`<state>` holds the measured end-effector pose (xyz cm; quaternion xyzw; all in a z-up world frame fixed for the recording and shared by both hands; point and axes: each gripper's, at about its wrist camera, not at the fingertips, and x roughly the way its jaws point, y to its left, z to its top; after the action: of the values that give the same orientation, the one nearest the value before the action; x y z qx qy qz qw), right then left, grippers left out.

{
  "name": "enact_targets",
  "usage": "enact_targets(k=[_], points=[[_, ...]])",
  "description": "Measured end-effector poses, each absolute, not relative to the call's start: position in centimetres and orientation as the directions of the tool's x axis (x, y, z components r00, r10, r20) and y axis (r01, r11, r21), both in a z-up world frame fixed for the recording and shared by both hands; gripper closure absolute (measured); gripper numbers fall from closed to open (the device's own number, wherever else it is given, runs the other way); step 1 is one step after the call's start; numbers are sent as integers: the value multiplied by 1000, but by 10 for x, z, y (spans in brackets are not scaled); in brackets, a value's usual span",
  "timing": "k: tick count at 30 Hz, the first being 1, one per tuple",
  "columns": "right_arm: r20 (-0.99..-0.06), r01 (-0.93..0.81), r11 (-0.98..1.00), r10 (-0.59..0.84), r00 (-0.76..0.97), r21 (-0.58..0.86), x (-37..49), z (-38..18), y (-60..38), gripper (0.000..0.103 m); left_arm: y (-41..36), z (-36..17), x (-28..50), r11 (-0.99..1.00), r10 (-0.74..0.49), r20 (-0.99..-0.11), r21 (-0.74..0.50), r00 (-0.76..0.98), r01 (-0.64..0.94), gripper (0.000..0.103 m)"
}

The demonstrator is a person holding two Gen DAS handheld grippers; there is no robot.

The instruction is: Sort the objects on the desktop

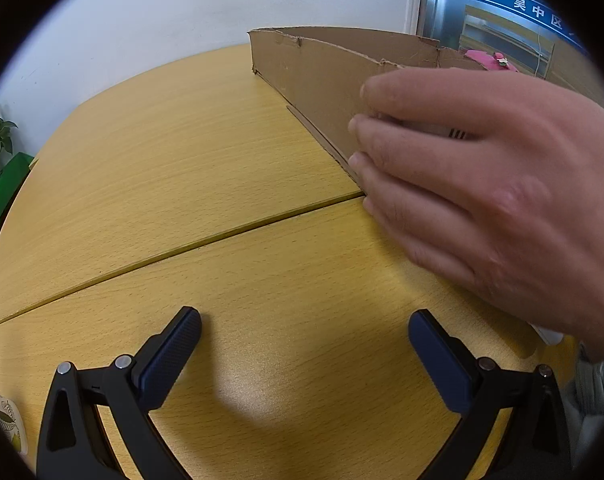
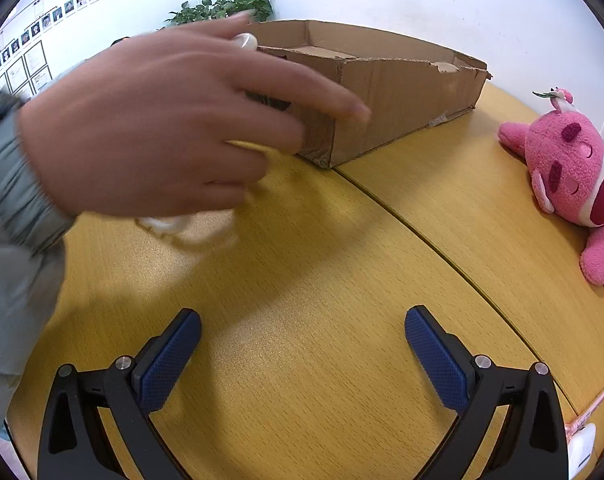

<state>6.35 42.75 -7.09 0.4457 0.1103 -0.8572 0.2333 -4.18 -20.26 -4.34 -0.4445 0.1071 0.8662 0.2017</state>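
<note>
Cardboard box (image 2: 386, 92) lies lengthwise toward the wall, possibly open-topped.

- On the blue band (image 1: 542, 8) across the glass panel at the upper right of your left wrist view, you can read the white Chinese characters "吴中区".
- The framed sheets and portrait cards (image 2: 33, 52) on the wall in your right wrist view are too small to read.
</note>
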Motion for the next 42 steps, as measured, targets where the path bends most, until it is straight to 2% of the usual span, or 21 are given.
enact_targets(k=[30, 32, 37, 42], points=[[-815, 462, -886, -282, -507, 19, 63, -70, 424, 0, -204, -41, -42, -896, 253, -812, 8, -525, -444, 0], [-815, 393, -919, -242, -526, 19, 61, -69, 420, 0, -205, -41, -44, -898, 250, -812, 8, -527, -439, 0], [-816, 90, -996, -64, -574, 15, 62, -67, 398, 0, -201, -46, -42, -924, 217, -811, 9, -544, -382, 0], [-816, -8, -1000, -11, -578, 19, 62, -66, 393, 0, -186, -56, -13, -946, 180, -816, 9, -550, -323, 0]])
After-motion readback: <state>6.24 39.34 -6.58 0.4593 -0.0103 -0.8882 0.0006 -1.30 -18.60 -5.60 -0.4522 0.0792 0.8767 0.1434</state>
